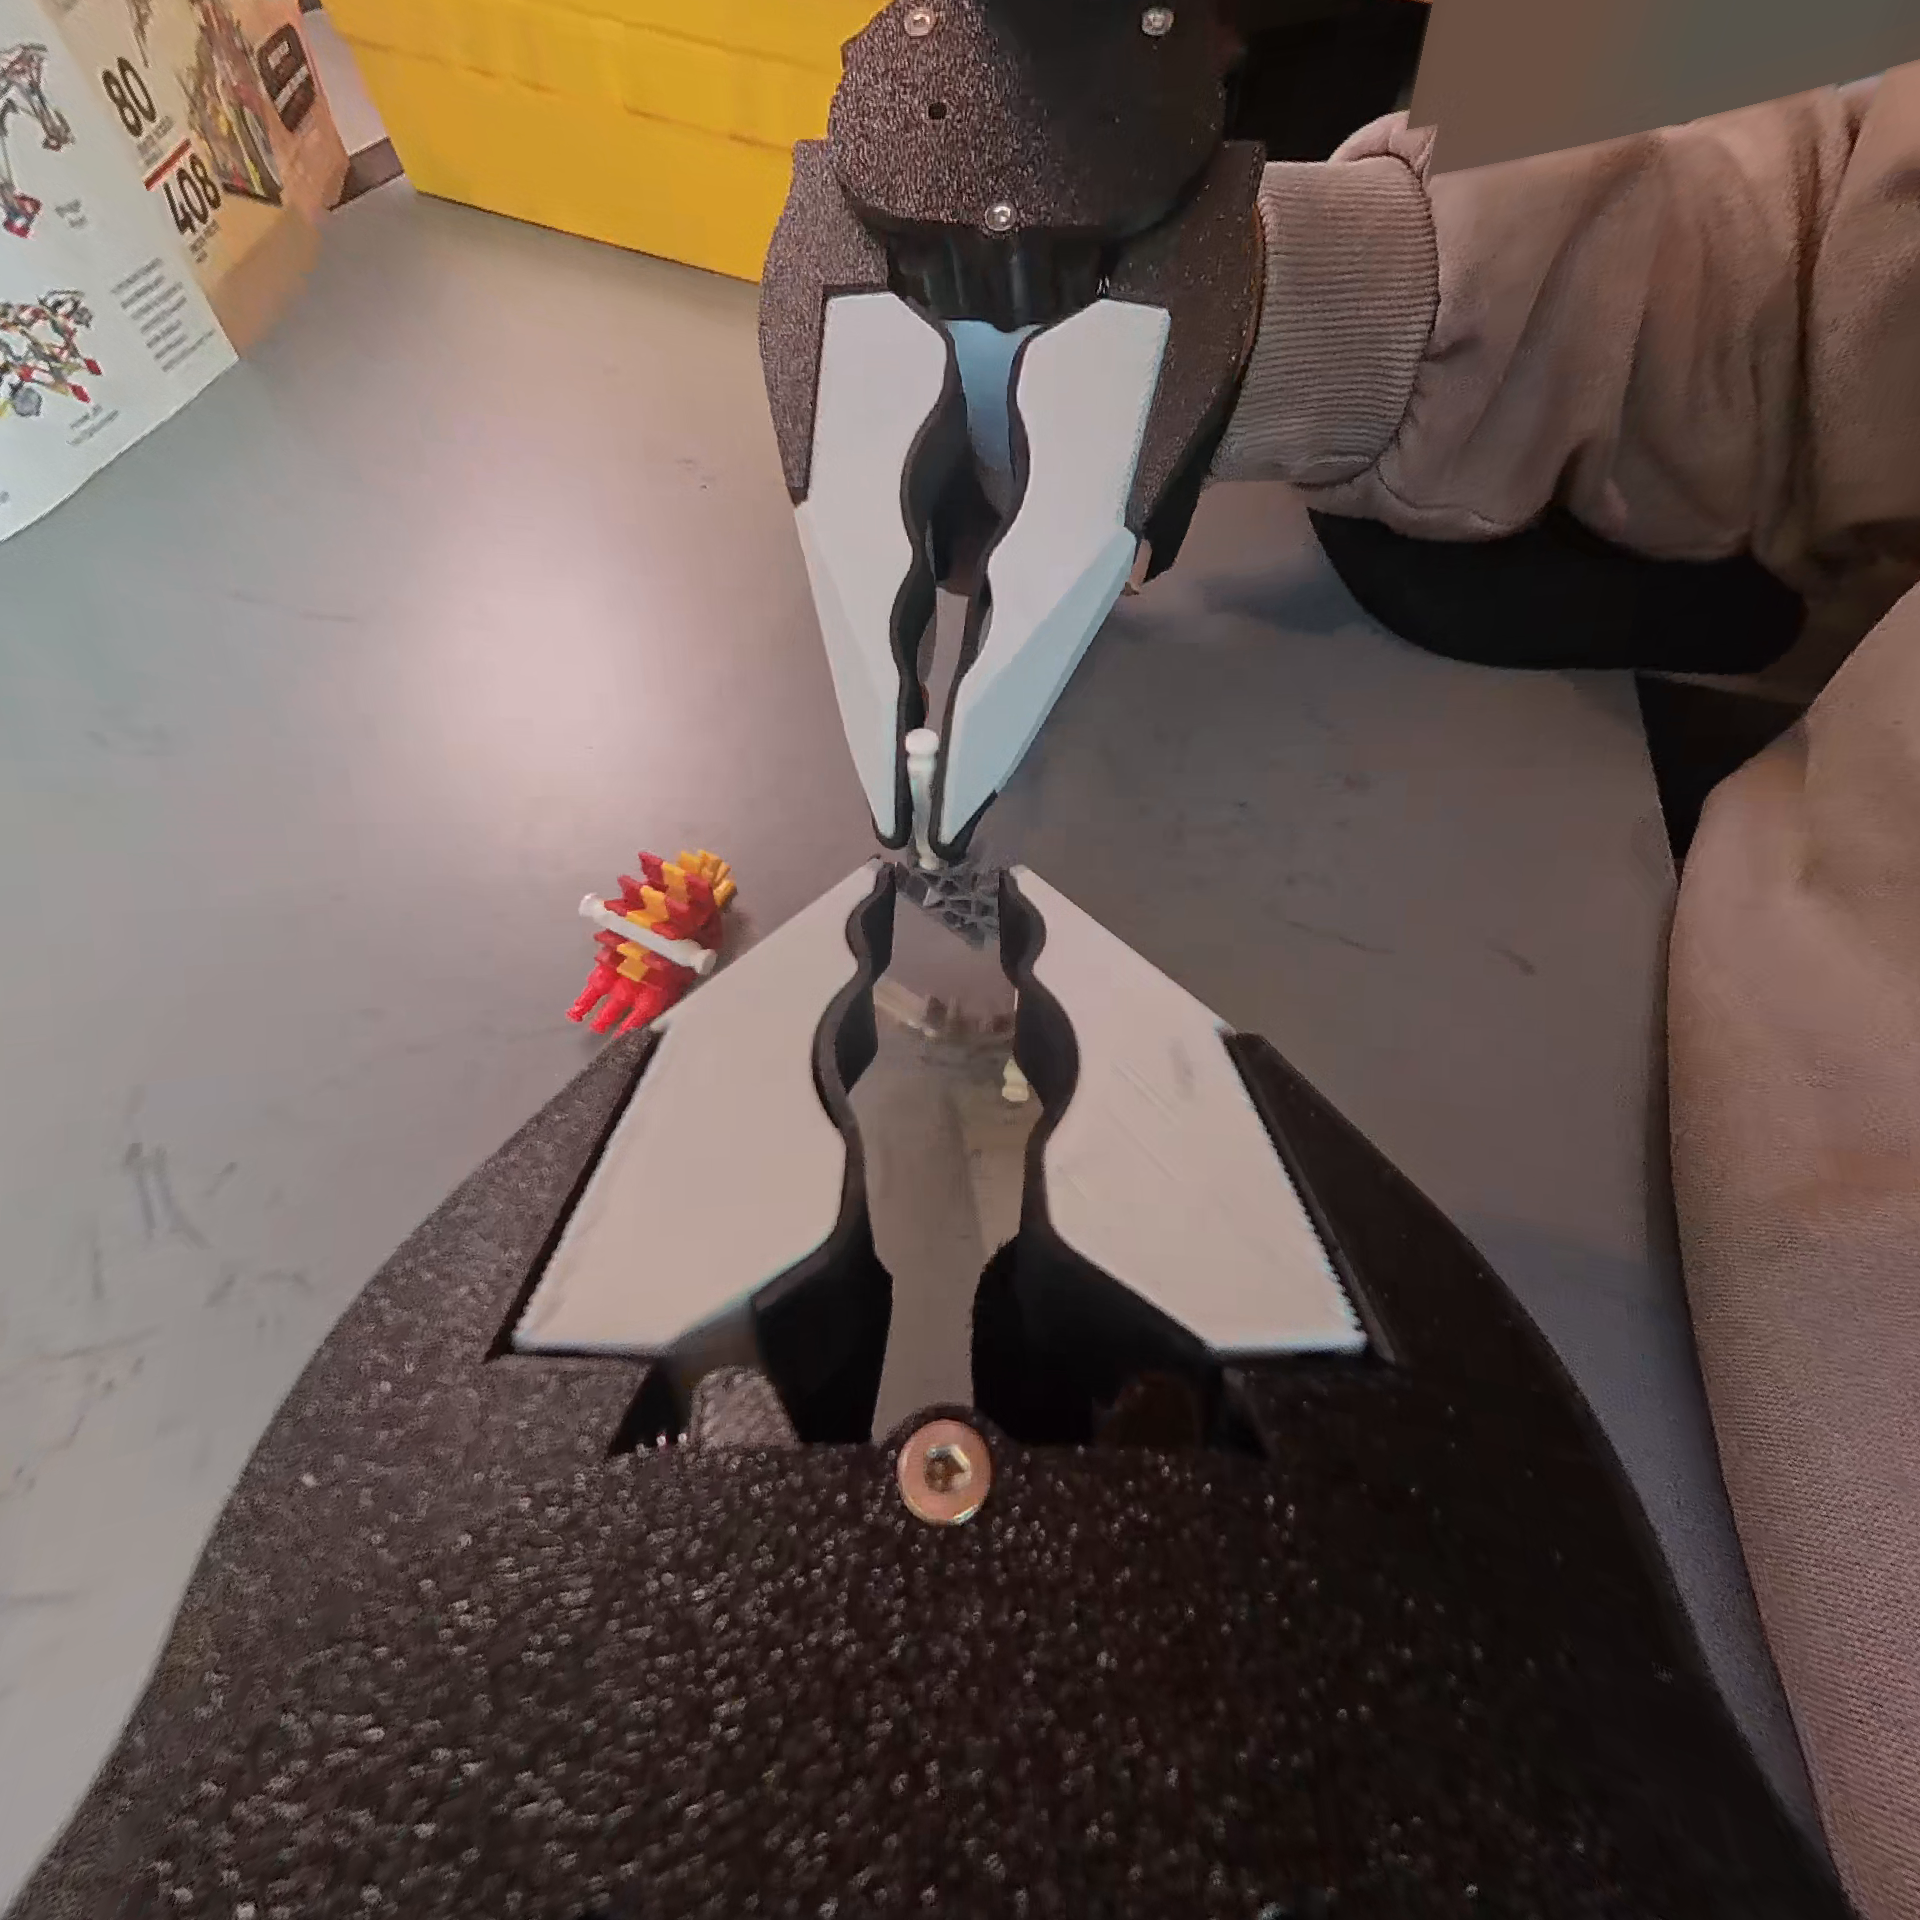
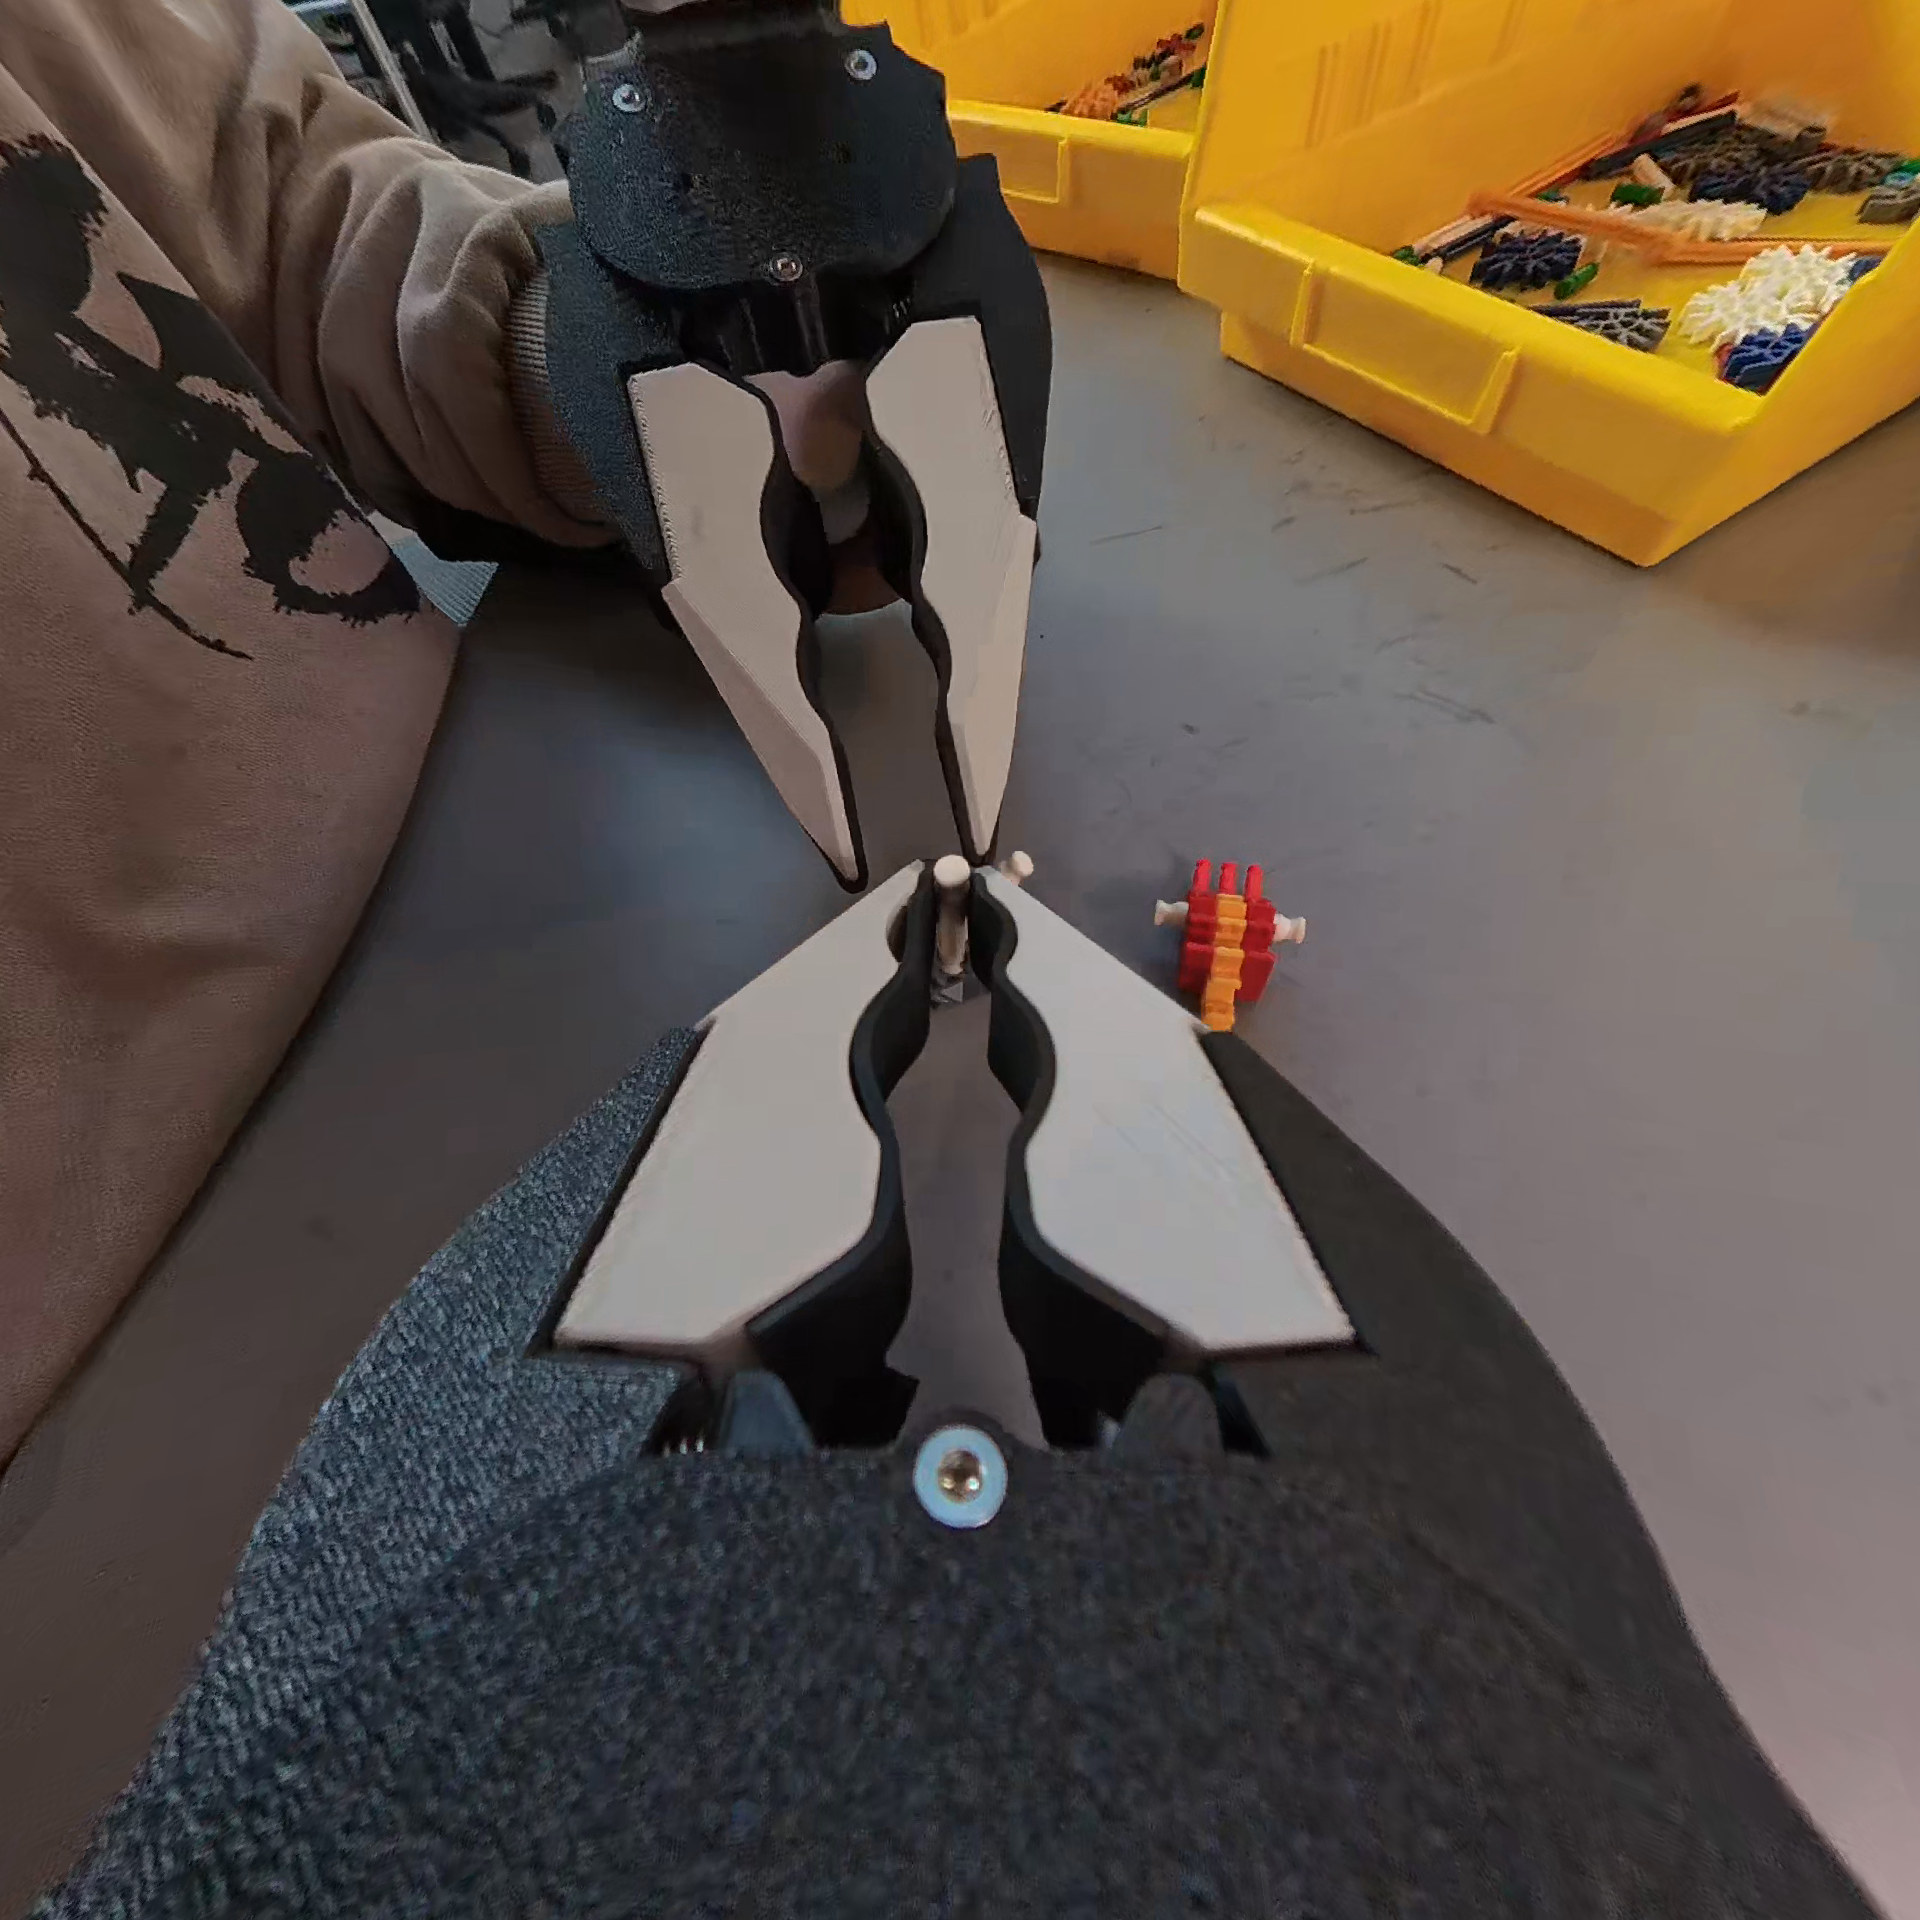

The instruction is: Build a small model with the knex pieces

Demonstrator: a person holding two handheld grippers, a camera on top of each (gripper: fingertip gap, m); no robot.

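Closest to you, your left gripper (image 1: 940,883) has its fingers clenched on a small grey snowflake-shaped plastic connector (image 1: 956,906). It's held just above the grey bench (image 1: 312,727), near the red-and-yellow stack of plastic connectors (image 1: 655,940). Your right gripper (image 2: 951,894) comes in from the opposite side, fingers clamped on a short white plastic rod (image 2: 951,920). The rod's lower end sits right at the grey connector, touching it. I can't tell if it's snapped in yet.

The stack lies on the bench just beside that meeting point, already threaded on its own white rod.

Counts:
- One grey connector.
- One stack.
- Two white rods for sure, plus another white tip (image 2: 1023,862) poking out by the fingers.

Well beyond the stack are two yellow plastic bins (image 2: 1455,343) of mixed pieces and a printed cardboard box (image 1: 239,135).
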